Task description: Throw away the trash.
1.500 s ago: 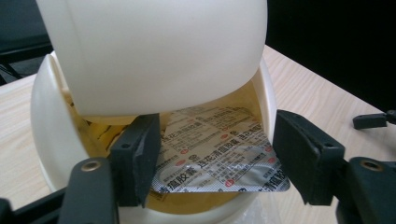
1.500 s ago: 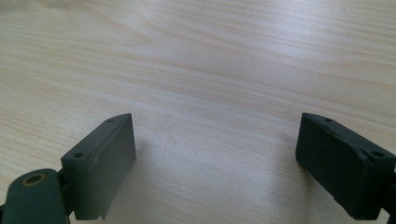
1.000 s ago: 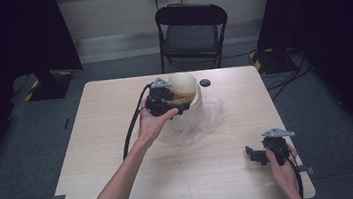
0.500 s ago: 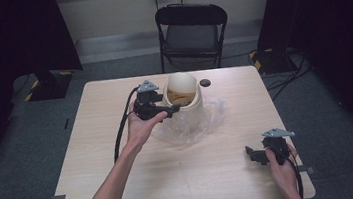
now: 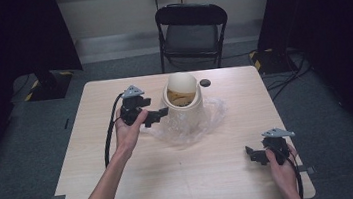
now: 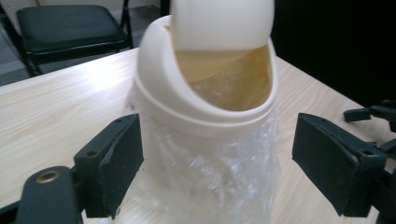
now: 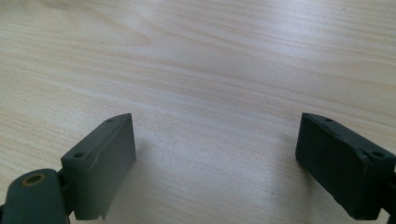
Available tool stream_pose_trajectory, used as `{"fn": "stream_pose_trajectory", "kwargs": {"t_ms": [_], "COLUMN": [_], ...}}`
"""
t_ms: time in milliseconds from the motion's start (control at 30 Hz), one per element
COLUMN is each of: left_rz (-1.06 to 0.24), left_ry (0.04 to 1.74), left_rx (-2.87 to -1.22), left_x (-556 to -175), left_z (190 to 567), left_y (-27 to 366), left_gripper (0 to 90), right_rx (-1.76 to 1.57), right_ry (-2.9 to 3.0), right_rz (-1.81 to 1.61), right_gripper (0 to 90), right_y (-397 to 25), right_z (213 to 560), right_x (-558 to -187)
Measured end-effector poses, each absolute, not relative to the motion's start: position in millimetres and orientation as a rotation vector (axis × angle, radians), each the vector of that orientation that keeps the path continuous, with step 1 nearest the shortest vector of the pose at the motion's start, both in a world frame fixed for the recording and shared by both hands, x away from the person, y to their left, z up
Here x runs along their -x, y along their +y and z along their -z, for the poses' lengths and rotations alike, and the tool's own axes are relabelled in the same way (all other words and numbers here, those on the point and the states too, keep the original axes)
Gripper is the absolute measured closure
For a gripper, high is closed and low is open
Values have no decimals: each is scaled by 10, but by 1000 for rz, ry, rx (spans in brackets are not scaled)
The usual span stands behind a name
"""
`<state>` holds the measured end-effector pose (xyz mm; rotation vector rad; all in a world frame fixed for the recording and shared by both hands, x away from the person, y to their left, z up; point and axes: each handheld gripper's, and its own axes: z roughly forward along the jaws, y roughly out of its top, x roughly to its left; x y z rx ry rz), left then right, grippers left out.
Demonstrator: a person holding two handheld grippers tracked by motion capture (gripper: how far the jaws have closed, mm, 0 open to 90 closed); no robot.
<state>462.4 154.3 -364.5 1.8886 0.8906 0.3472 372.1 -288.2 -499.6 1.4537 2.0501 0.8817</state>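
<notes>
Both grippers' jaws spread: left gripper (image 5: 158,115) beside bin (image 5: 181,99), right gripper (image 5: 252,153) over table (image 5: 193,173).

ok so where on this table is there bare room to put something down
Free: the near strip of table between the left forearm and the right gripper, and the far left corner beyond the left gripper. Crowded: the far middle, where the cream bin stands on spread clear plastic, a small black disc beside it.

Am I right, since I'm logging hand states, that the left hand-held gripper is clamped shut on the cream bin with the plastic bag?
Not quite: the left hand-held gripper is open, jaws apart either side of the cream bin with the plastic bag, as the left gripper view shows.
</notes>
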Motion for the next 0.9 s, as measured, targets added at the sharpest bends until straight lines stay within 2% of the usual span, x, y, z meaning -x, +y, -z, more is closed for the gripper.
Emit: {"fn": "stream_pose_trajectory", "kwargs": {"t_ms": [300, 767, 900], "left_rz": [-408, -417, -471], "left_ry": [926, 971, 999], "left_rx": [-1882, -1876, -1898], "left_x": [-4401, -4091, -3969], "left_z": [3719, 3827, 3955], "left_y": [1868, 2232, 2364], "left_gripper": [158, 159, 160], "right_rx": [-1454, -1454, -1454], "right_ry": [2050, 2050, 2050], "right_rz": [-882, -882, -882], "right_gripper": [112, 112, 112], "right_y": [-2882, -2882, -2883], "right_z": [4996, 4996, 4996], "right_x": [-3721, -3721, -3721]}}
